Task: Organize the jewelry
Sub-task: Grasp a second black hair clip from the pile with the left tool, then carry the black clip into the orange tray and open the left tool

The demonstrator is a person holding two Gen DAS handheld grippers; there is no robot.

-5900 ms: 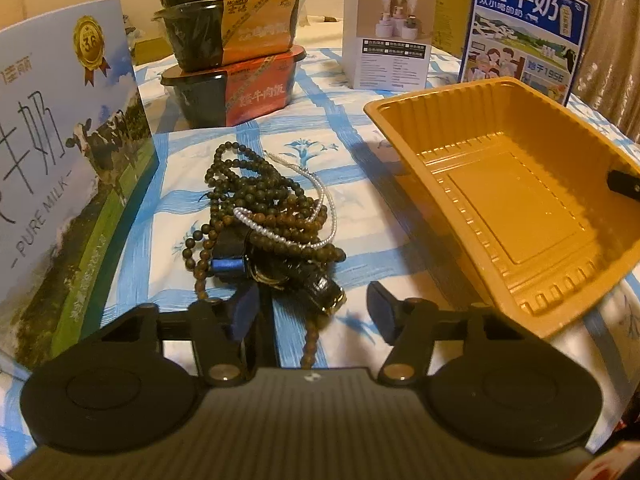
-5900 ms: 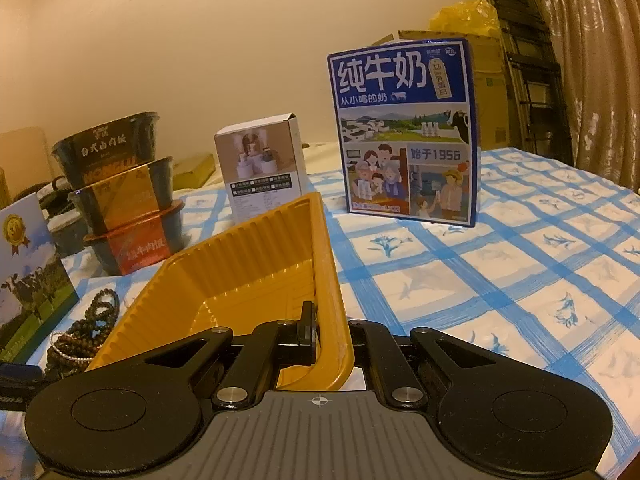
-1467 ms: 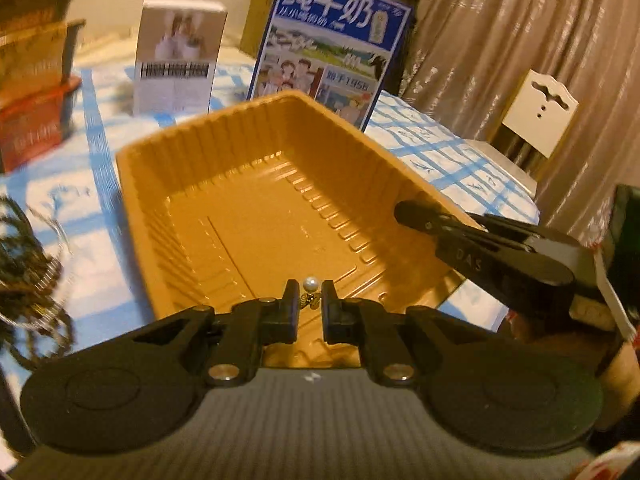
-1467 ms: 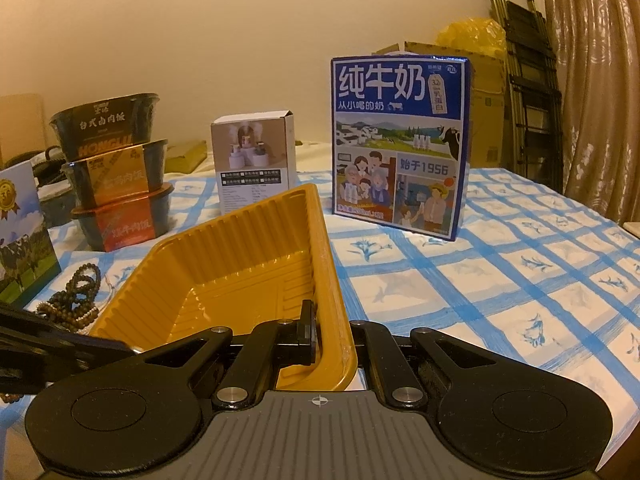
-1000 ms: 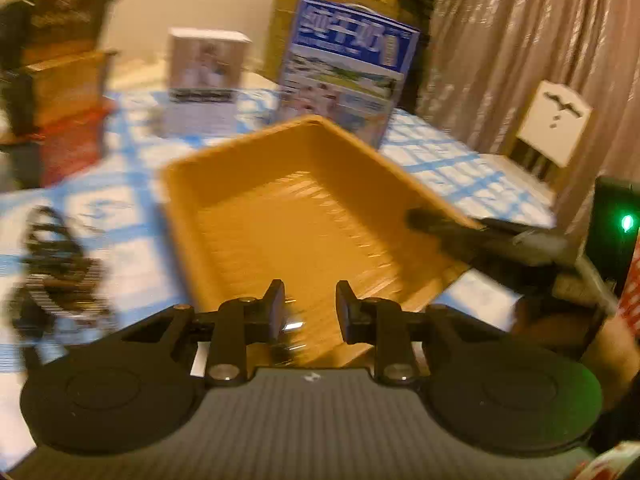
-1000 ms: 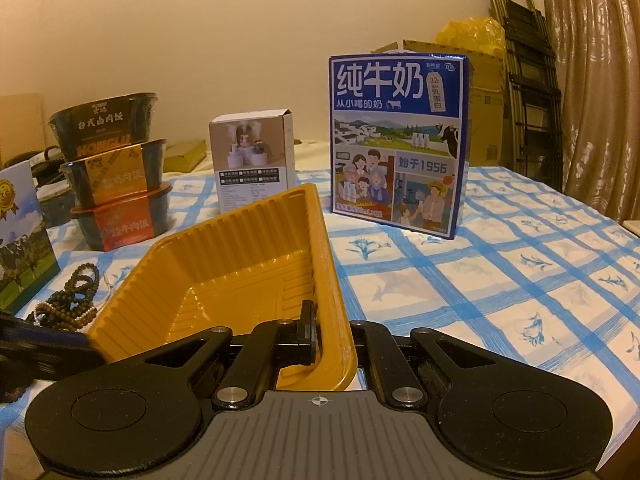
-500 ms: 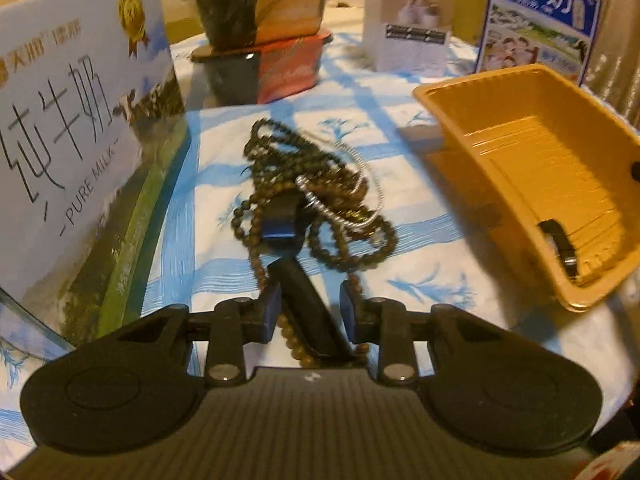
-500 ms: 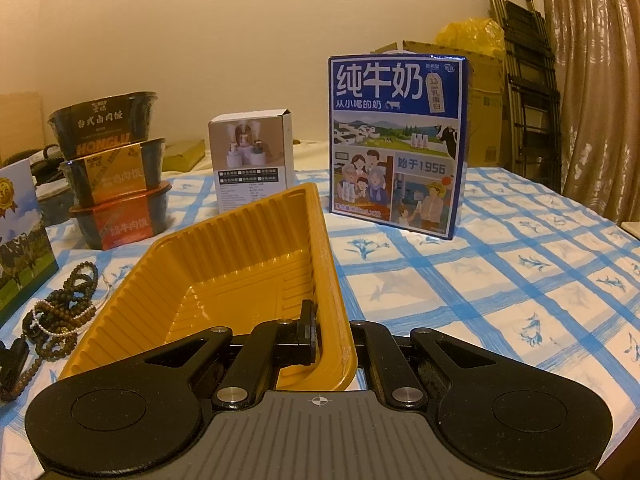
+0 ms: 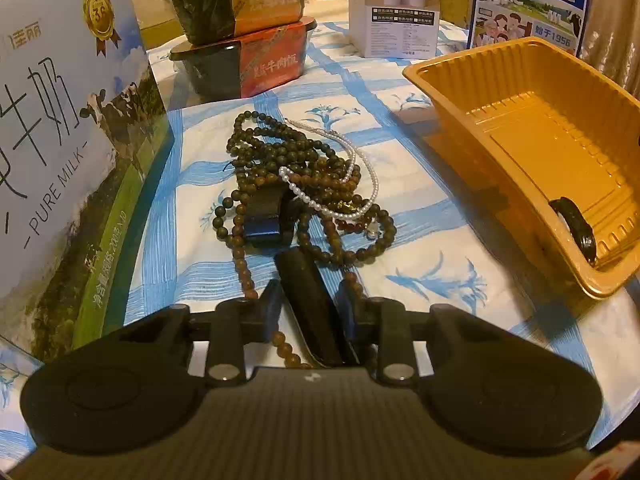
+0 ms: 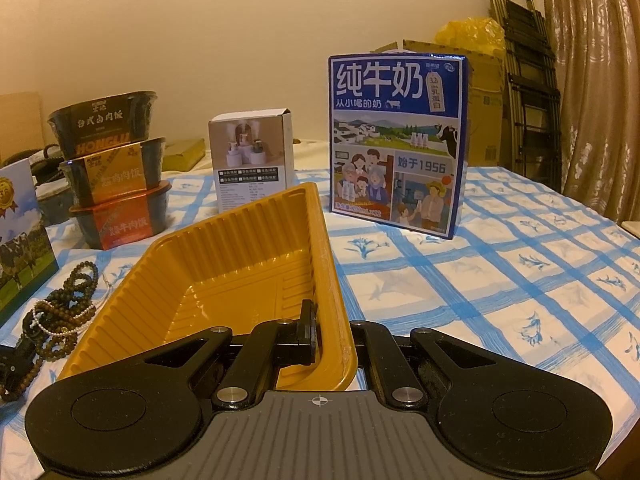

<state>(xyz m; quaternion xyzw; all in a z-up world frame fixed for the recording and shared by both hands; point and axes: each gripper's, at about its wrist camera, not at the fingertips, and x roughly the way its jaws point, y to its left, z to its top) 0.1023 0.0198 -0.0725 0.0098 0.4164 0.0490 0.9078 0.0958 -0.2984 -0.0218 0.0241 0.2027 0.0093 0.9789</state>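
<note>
From your left wrist cam, your left tongs (image 9: 308, 306) sit parted around a dark strap (image 9: 310, 300) at the near end of the jewelry pile (image 9: 304, 196) on the bench (image 9: 432, 240), though I can't tell if the pads actually press it, and the yellow tray (image 9: 472, 80) off to the right already has a dark band (image 9: 576, 224) in it. From the right wrist cam, your right tongs (image 10: 334, 340) are clenched on the tray's near wall, with the pile lying left of the tray beside a milk carton (image 10: 20, 240).

On the checked worktop (image 10: 500, 280), a white carton (image 10: 250, 160) stands left of the blue milk box (image 10: 396, 140), stacked meal bowls (image 10: 116, 172) farther left, a ladder (image 10: 528, 100) behind.
</note>
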